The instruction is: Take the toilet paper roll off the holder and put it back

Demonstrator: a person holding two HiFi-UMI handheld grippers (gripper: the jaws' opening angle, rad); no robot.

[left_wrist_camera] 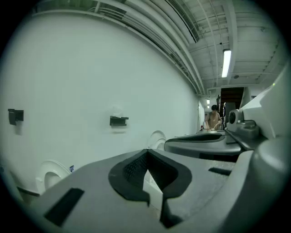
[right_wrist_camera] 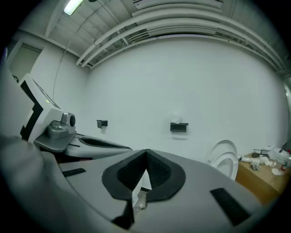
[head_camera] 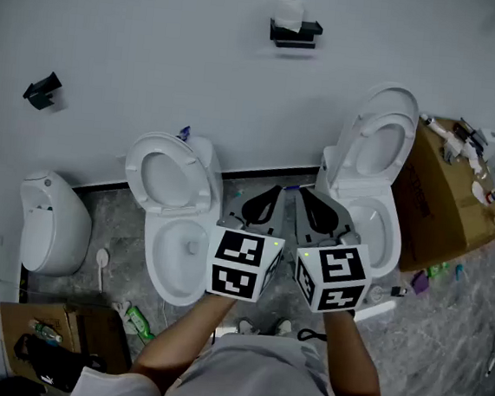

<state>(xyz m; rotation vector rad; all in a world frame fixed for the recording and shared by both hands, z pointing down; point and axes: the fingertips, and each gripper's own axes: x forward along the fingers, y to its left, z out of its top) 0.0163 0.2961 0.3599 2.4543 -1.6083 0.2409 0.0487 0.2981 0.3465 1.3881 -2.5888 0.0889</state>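
The person's left forearm (head_camera: 188, 339) and right forearm (head_camera: 350, 355) reach forward side by side from 6 o'clock, holding the left gripper (head_camera: 264, 205) and right gripper (head_camera: 318, 210) level and close together, both aimed at the wall (head_camera: 158, 36). They hover between the left toilet (head_camera: 170, 229) and the right toilet (head_camera: 373, 205). Each gripper has its jaws pressed together with nothing between them (only a sliver of background shows behind the pads). The toilet paper roll (head_camera: 289, 12) sits on its black holder (head_camera: 295, 35) high on the wall at 12 o'clock, well apart from both grippers.
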